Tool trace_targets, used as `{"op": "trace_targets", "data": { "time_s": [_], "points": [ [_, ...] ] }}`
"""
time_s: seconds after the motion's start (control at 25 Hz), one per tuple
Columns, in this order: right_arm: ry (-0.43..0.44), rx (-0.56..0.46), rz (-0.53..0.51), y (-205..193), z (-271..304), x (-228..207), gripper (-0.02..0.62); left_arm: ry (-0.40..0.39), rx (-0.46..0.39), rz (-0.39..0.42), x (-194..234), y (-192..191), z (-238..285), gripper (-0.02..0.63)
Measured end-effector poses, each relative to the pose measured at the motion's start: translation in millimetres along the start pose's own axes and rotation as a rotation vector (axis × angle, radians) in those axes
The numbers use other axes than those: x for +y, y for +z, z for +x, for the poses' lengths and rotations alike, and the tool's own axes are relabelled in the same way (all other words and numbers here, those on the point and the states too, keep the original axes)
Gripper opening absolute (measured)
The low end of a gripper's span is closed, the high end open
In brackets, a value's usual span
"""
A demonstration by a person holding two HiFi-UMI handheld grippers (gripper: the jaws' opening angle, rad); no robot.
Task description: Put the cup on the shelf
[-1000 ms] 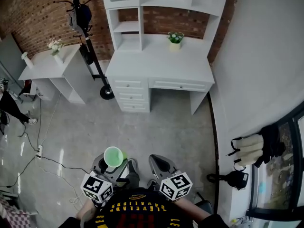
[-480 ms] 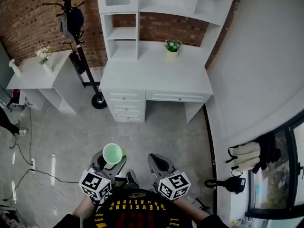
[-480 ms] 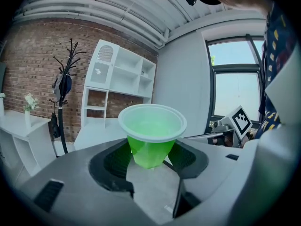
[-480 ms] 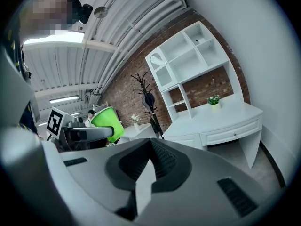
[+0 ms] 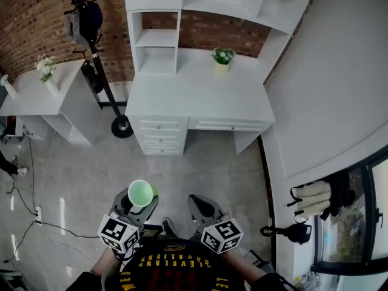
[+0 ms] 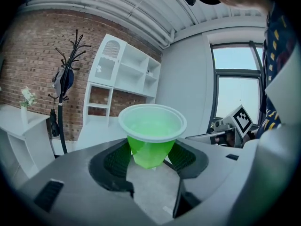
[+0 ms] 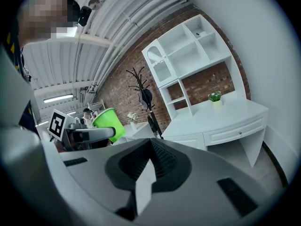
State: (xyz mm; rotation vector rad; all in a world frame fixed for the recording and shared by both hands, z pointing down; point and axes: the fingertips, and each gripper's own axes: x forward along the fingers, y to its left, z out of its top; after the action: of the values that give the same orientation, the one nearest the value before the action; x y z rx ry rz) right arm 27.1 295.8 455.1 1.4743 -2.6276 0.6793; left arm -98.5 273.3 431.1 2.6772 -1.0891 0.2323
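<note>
Green cup (image 5: 140, 194) upright, clamped between the left gripper's (image 6: 149, 158) jaws, over grey floor (image 5: 206, 162). White desk (image 5: 194, 96) and shelf unit (image 5: 156, 38) stand well ahead against brick wall (image 5: 30, 17). Right gripper (image 7: 151, 149) empty, jaws together.

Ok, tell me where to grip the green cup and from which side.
Grip the cup on its tapered lower body, below the flared rim, from two opposite sides, as the left tool does now. It stands upright, and the wider rim sits above the pads, so it should not slip down.
</note>
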Motion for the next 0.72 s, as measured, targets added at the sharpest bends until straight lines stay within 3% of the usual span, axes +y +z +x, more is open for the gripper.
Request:
{"op": "trace_targets", "data": {
  "time_s": [0.48, 0.72],
  "points": [
    [-0.011, 0.033, 0.014, -1.7, 40.1, -2.4, 0.003, -0.004, 0.02, -0.007, 40.8, -4.6, 11.1, 0.245],
    [0.03, 0.033, 0.007, 8.3, 70.9, -14.5, 0.003, 0.034, 0.036, -0.014, 60.4, -7.1, 24.0, 0.245]
  ]
}}
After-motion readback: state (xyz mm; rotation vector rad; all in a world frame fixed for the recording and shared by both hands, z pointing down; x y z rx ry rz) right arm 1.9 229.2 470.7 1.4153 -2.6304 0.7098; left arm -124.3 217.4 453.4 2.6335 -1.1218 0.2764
